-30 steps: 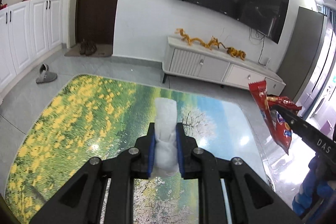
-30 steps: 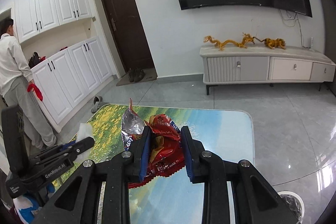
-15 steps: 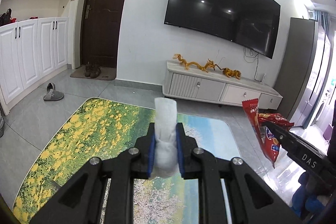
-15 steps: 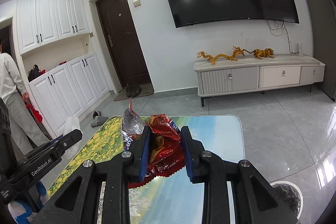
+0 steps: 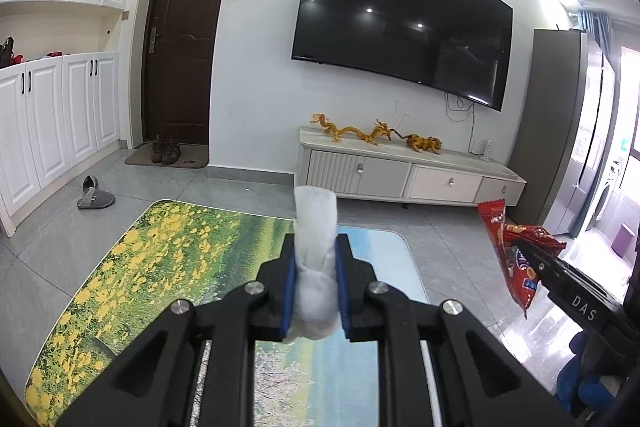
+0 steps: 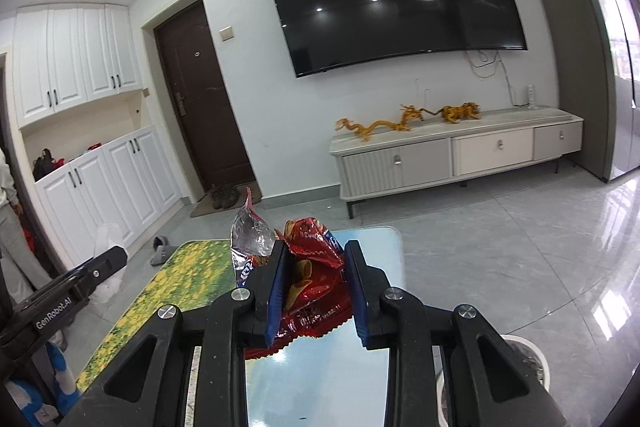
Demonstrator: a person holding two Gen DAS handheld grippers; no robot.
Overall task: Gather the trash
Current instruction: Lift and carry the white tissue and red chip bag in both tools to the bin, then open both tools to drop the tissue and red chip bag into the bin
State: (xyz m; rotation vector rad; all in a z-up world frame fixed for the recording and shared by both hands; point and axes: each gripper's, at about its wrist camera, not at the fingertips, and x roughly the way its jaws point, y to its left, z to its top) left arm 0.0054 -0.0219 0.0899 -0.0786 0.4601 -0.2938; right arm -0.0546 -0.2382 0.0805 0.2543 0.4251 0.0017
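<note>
While the wall-mounted television (image 5: 404, 23) and the pale cabinet (image 5: 408, 179) below it fill the far wall, a flower-printed mat (image 5: 168, 267) spreads across the near floor. Above it, the left gripper (image 5: 316, 259) is clamped tight on a rolled white tissue (image 5: 315, 227). To its right, the right gripper (image 6: 316, 267) pinches a crumpled red snack wrapper (image 6: 312, 267) between partly closed blue pads.
</note>
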